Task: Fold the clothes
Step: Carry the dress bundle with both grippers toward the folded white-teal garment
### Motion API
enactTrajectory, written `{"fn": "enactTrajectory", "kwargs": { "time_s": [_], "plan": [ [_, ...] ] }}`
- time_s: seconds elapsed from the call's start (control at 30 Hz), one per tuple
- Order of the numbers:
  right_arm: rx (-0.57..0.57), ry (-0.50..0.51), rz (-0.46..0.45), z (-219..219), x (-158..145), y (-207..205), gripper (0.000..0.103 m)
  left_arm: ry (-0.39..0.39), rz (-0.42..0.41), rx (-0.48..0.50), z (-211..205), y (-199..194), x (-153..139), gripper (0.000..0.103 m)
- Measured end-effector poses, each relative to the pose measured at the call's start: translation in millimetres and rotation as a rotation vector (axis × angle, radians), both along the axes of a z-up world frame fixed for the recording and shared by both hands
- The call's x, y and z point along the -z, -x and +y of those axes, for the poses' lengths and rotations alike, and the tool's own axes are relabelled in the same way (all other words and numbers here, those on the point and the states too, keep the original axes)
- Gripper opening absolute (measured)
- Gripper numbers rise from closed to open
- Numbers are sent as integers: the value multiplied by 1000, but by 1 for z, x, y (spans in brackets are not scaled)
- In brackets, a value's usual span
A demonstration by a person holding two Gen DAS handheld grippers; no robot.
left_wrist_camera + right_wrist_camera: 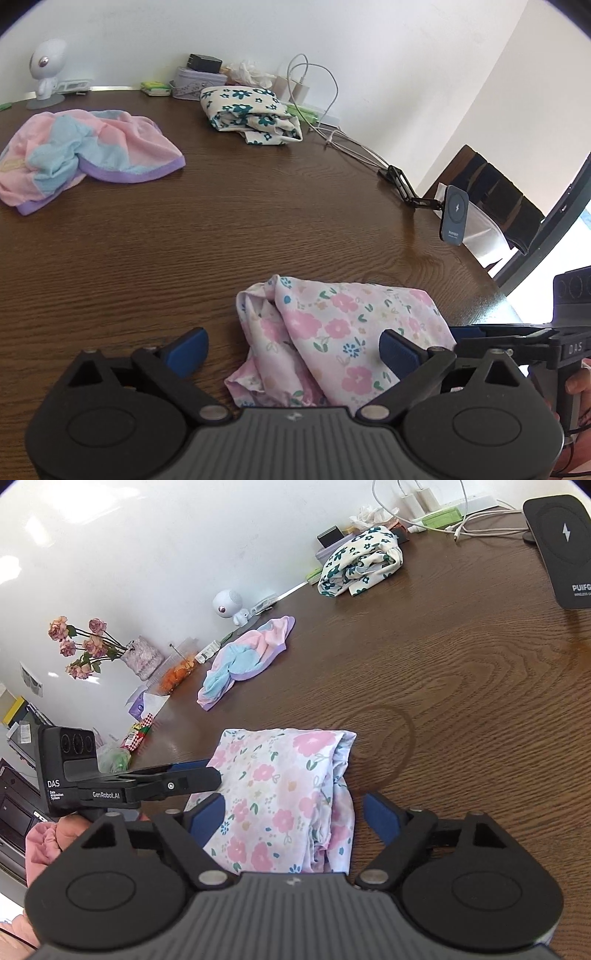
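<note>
So both grippers are spread wide and holding nothing. The left gripper [293,349] has its blue fingers [188,349] on either side of the pink floral garment [343,332], with the right-hand pad just touching the cloth's edge. That garment is a loosely folded, rumpled bundle on the brown bench [258,221]. Over on the right gripper [293,812], the same bundle [284,794] sits right between the open fingers [380,816].
</note>
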State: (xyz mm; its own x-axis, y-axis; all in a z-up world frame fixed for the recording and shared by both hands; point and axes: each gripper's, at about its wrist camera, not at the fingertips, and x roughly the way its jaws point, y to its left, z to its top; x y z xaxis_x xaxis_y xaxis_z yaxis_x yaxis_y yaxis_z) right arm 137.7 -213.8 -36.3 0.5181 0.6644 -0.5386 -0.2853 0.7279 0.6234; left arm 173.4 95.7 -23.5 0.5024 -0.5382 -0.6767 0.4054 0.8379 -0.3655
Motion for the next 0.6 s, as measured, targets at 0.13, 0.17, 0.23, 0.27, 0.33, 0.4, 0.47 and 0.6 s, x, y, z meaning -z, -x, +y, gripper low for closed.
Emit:
{"fn": "enactTrajectory", "kwargs": {
  "time_s": [0.13,0.17,0.23,0.27,0.33,0.4,0.47,0.6],
  "plan": [
    [-9,-63,39,1,9,-8,50,6,8,20,-6,4,-1,74],
    [-9,-79,50,1,12,-10,42,20,16,17,-6,5,-1,71],
    [-8,-123,78,-1,18,-14,36,26,16,-1,-5,7,0,63],
    [-8,-145,92,-2,21,-16,35,38,19,-9,-4,8,0,60],
    [-5,-152,95,-1,23,-17,32,87,39,-14,-2,10,3,51],
    [-2,-159,99,-1,24,-17,28,112,42,-23,-1,13,5,48],
    [1,-167,103,-1,26,-18,26,140,47,-35,0,14,8,45],
    [8,-178,115,-1,28,-20,24,221,73,-85,7,16,15,32]
  ]
}}
